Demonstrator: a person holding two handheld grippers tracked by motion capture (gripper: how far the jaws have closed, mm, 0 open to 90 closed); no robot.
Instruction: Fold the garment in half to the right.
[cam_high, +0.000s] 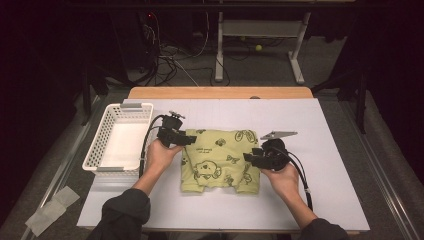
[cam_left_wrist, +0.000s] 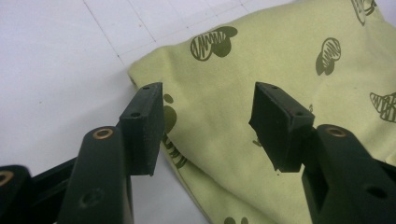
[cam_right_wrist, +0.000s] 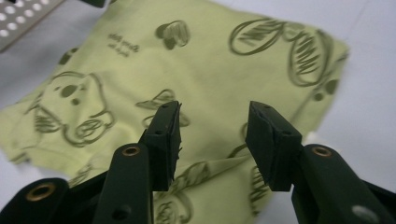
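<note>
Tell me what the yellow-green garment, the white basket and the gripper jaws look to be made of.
Garment: soft knit cloth, probably cotton, matte, with dark printed cartoons; it creases and lies in folded layers. Basket: likely moulded plastic, white, slightly glossy, with perforated walls. Left gripper and right gripper: black rigid arms, probably plastic, with brass-coloured fittings; pads look matte and rubbery.

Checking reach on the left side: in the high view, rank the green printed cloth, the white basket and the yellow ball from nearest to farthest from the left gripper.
1. Green printed cloth, under the left gripper.
2. White basket, left of it.
3. Yellow ball, on the floor beyond the table.
</note>
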